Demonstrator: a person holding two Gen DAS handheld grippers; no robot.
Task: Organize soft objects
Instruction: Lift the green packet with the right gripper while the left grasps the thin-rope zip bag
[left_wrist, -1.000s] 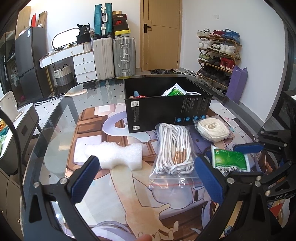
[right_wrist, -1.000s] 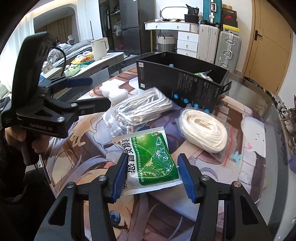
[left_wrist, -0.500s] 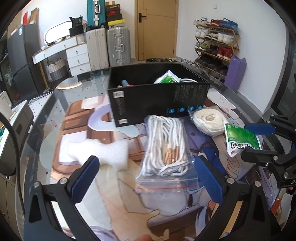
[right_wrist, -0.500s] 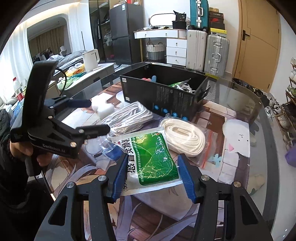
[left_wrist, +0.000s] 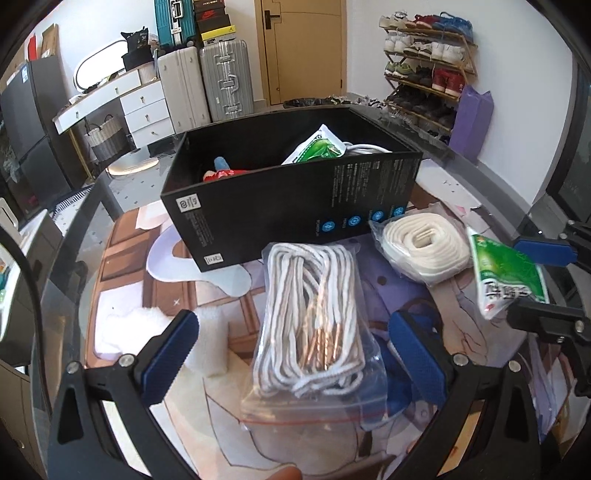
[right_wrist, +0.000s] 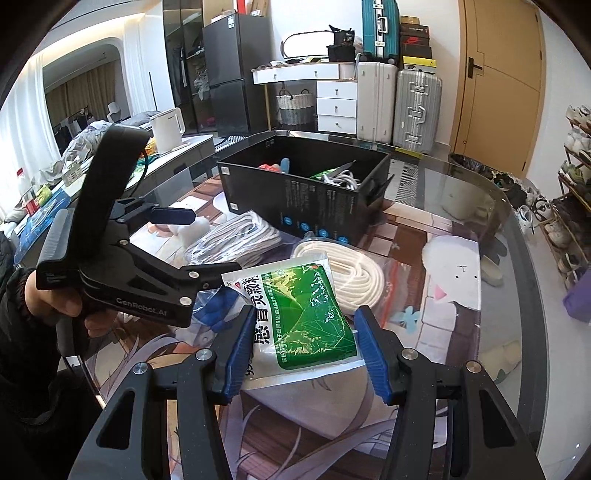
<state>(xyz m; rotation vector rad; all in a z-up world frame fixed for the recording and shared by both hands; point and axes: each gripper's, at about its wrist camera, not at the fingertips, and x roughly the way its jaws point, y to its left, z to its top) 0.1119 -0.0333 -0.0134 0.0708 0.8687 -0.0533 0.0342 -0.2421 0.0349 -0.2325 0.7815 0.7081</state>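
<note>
My right gripper (right_wrist: 304, 332) is shut on a green and white packet (right_wrist: 303, 314), held tilted above the table; the same packet (left_wrist: 506, 273) shows at the right of the left wrist view. My left gripper (left_wrist: 291, 339) stands open low over a clear zip bag of white laces (left_wrist: 314, 314), which lies on the table between its blue pads without touching them. A bagged coil of cream rope (left_wrist: 424, 243) lies beside it. Behind both stands an open black box (left_wrist: 295, 206) holding another green packet, white cord and a red and blue item.
A white foam piece (left_wrist: 125, 328) lies by the left finger. The printed mat covers a round glass table (right_wrist: 480, 206) whose edge curves close on the right. A hand (right_wrist: 70, 306) grips the left tool. Suitcases, drawers and a shoe rack stand beyond.
My left gripper has moved over the lace bag, which now lies between its fingers. My right gripper has raised the green packet a little off the table.
</note>
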